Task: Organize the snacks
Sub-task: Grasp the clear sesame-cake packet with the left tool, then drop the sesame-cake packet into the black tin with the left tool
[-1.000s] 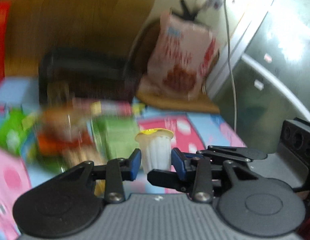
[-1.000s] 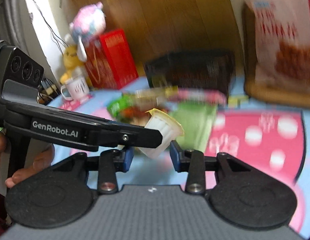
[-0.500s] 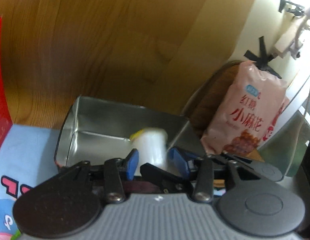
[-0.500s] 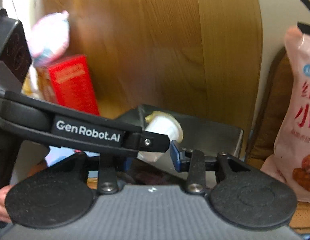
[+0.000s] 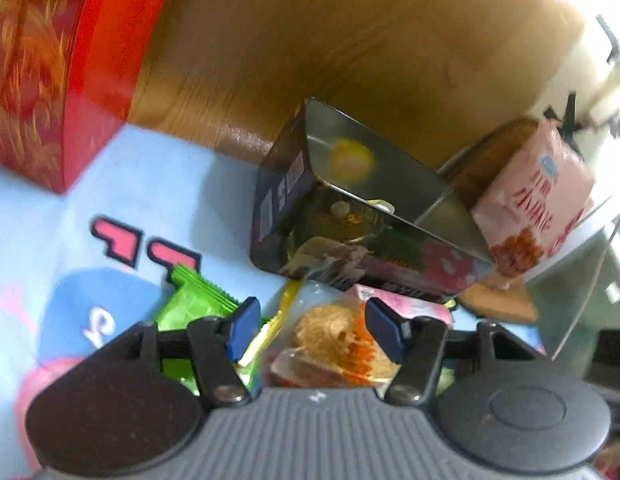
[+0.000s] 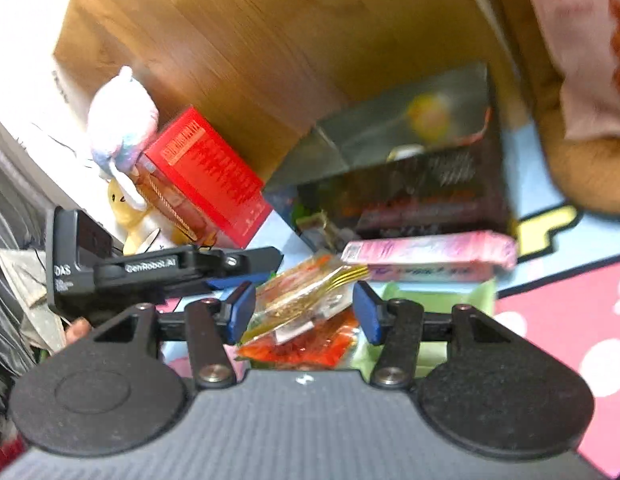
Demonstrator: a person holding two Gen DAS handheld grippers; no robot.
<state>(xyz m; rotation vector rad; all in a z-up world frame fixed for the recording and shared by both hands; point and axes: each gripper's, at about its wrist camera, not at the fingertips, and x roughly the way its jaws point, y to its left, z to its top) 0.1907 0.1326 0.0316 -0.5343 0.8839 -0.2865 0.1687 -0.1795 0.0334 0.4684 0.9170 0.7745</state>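
Note:
A dark metal tin (image 5: 369, 256) stands on the mat against the wooden panel; it also shows in the right wrist view (image 6: 409, 184). A yellow-lidded jelly cup (image 5: 351, 160) lies inside it, blurred, also seen in the right wrist view (image 6: 427, 114). My left gripper (image 5: 310, 330) is open and empty above a clear packet of orange-and-tan snack (image 5: 333, 340) and a green packet (image 5: 194, 304). My right gripper (image 6: 304, 312) is open and empty above a clear snack packet (image 6: 306, 300), an orange packet (image 6: 310, 344) and a pink box (image 6: 429, 254).
A red box (image 5: 50, 60) stands at the left, with plush toys (image 6: 122, 120) by it. A pink snack bag (image 5: 533, 200) leans at the right on a wooden board (image 5: 497, 304). The left gripper's body (image 6: 150, 276) crosses the right wrist view.
The jelly cup held between both grippers has been let go into the tin. Both grippers have opened and drawn back and down over the snack pile.

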